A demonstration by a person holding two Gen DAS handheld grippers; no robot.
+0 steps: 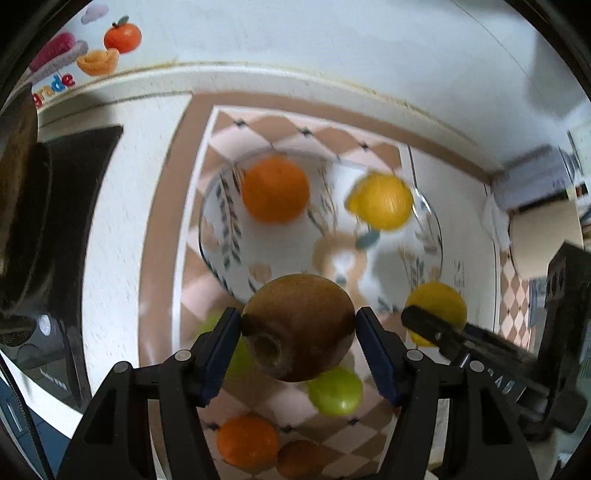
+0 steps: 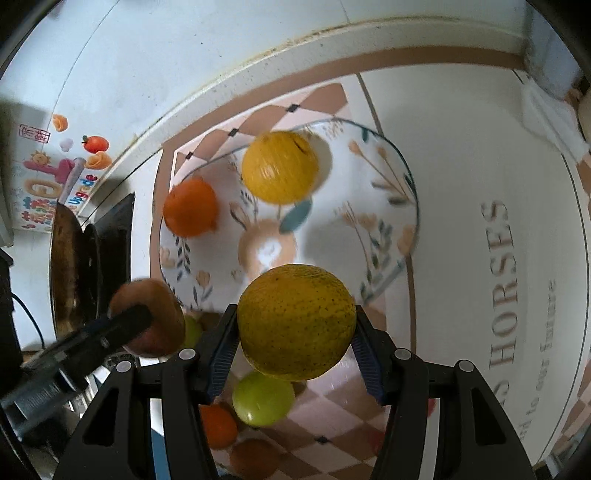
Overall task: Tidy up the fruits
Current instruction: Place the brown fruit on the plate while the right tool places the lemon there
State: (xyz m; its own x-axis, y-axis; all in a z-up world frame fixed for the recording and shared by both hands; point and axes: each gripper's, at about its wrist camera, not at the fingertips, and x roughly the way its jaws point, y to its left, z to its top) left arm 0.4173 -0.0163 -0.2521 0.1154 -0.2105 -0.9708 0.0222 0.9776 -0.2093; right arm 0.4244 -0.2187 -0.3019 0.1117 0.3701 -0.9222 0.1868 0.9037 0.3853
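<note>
Left tongs [image 1: 298,325]: closed on a brown kiwi [image 1: 298,326], blue pads against its two sides, stem end turned toward the camera. Kiwi is held above the near rim of the plate [image 1: 218,258].

Right tongs [image 2: 295,328]: closed on a speckled yellow-green citrus fruit [image 2: 296,321], held above the near edge of the plate in the right wrist view. In the left wrist view this same fruit shows to the right, partly behind one black finger of the right tongs.

Plate: white, floral border, rabbit drawing at centre. It sits on a checkered pink-and-brown mat [image 1: 258,125] on the white bench [image 1: 122,221]. On the plate: an orange [image 1: 275,189] at far left and a yellow lemon [image 1: 382,201] at far right, apart from each other. Both blurred.

Off the plate, on the near part of the mat: a green fruit [image 1: 335,391] just below the kiwi, a second orange [image 1: 247,441] nearer, and beside it a brown fruit [image 1: 301,459], likely another kiwi, too blurred to confirm.

Left of the mat: a dark pan [image 2: 70,266] on a black stovetop. Far wall carries a fruit sticker [image 1: 122,35].
</note>
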